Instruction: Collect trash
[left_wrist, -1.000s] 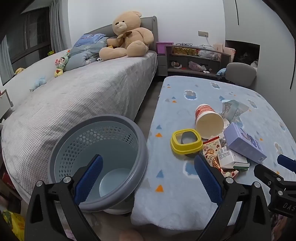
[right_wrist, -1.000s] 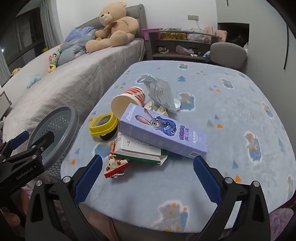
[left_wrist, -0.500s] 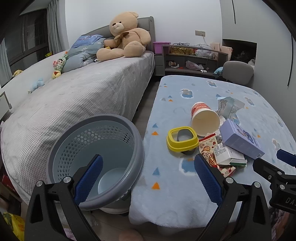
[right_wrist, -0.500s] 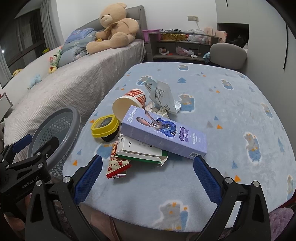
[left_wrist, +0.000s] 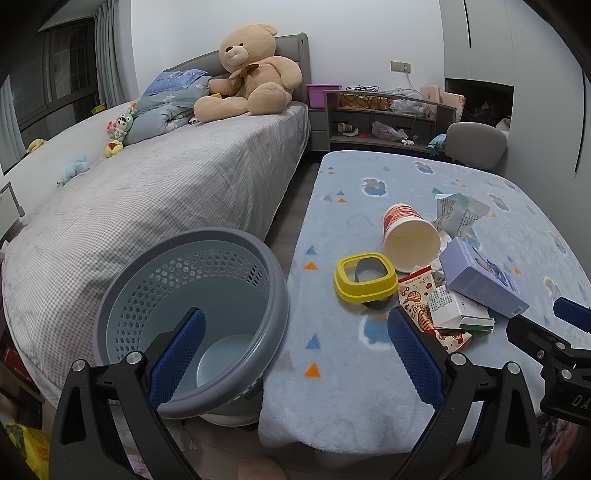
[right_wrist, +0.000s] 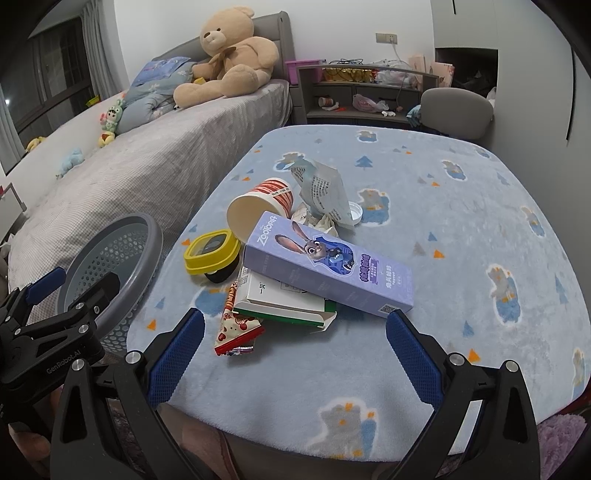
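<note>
Trash heaped on blue patterned blanket-covered table (right_wrist: 461, 236): lilac cardboard box (right_wrist: 328, 264) atop white-green carton (right_wrist: 282, 301), red snack wrapper (right_wrist: 236, 325), tipped paper cup (right_wrist: 260, 206), yellow square lid (right_wrist: 210, 251). Grey perforated basket (left_wrist: 192, 317) just beside table edge. Both jaws wide, empty.

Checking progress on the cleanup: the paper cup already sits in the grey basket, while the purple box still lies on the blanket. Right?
Not quite. The paper cup is not in the grey basket; it lies tipped on the blanket beside the yellow lid, as the right wrist view shows. The purple box does still lie there.
</note>
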